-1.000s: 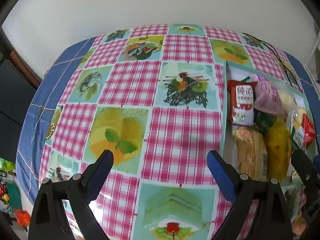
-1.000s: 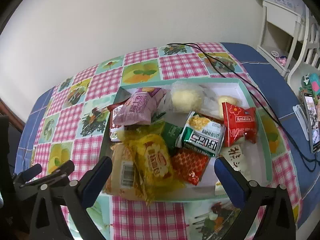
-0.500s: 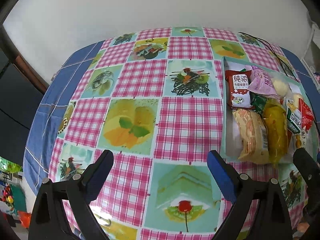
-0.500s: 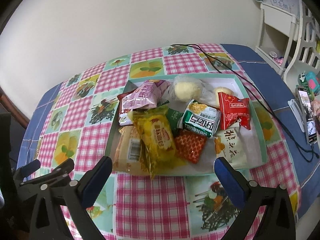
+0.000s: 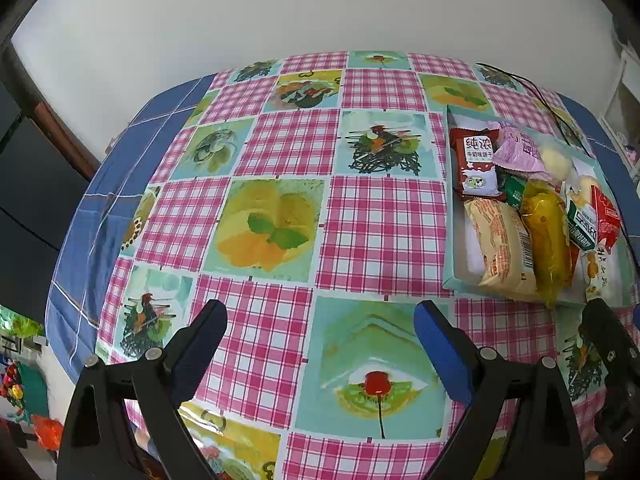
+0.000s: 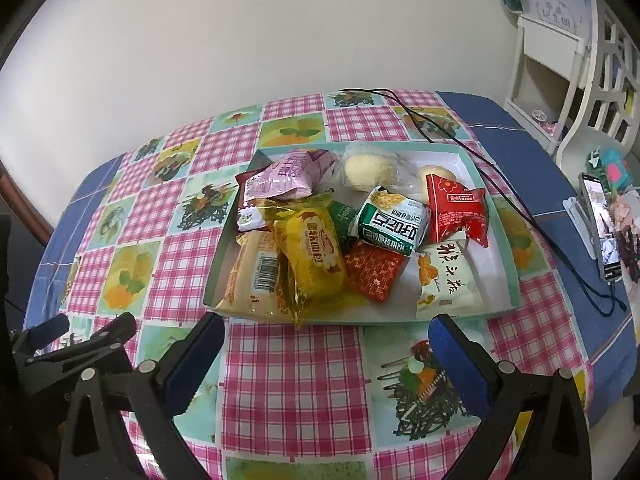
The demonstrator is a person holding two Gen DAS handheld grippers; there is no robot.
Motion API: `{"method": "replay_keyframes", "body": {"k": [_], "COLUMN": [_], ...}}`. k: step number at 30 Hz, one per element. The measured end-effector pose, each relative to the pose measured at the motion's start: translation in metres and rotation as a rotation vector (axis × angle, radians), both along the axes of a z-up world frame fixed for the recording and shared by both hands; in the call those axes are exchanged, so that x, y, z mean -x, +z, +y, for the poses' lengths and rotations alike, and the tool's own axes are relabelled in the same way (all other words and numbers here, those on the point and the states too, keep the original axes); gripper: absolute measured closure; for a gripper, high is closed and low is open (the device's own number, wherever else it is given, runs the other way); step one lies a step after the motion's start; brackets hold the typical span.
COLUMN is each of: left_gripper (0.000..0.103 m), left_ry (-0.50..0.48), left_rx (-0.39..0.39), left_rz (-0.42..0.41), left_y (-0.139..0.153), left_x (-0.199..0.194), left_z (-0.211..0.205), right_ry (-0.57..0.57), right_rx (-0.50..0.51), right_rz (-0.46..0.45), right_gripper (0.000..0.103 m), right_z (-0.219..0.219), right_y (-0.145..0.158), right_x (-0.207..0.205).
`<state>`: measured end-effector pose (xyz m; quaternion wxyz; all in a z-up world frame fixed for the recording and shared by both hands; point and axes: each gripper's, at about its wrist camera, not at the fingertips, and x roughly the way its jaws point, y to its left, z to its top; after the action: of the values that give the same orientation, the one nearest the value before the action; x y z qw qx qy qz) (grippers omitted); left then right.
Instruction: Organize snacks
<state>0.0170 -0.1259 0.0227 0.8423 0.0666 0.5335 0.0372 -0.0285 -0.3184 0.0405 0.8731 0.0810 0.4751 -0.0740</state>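
Both hand-held grippers, left (image 5: 318, 348) and right (image 6: 326, 354), gape empty above tablecloth (image 6: 292, 380); cable (image 6: 500, 184) skirts snack tray (image 6: 502, 240).

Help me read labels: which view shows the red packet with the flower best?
The right wrist view: the red packet lies face-up in the tray, its whole front visible. The left wrist view catches only its edge, behind other snacks.

wall: plain white wall (image 6: 200, 60) behind the counter
furniture: white shelf unit (image 6: 552, 48) at right
light: soft, even

Checked-cloth table (image 6: 296, 384), snack tray (image 6: 505, 248), cable (image 6: 520, 212)
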Motion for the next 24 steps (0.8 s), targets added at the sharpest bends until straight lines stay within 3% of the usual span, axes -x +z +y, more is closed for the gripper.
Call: {"method": "replay_keyframes", "body": {"k": [24], "left_gripper": [0.008], "left_ry": [0.050], "left_rx": [0.011], "left_rz": [0.037], "left_y": [-0.005], "left_x": [-0.003], "left_z": [0.015], "right_ry": [0.015], "right_rx": [0.019], "right_rz": [0.009], "right_gripper": [0.000], "right_z": [0.003], "right_y": [-0.002], "right_x": [-0.003]}}
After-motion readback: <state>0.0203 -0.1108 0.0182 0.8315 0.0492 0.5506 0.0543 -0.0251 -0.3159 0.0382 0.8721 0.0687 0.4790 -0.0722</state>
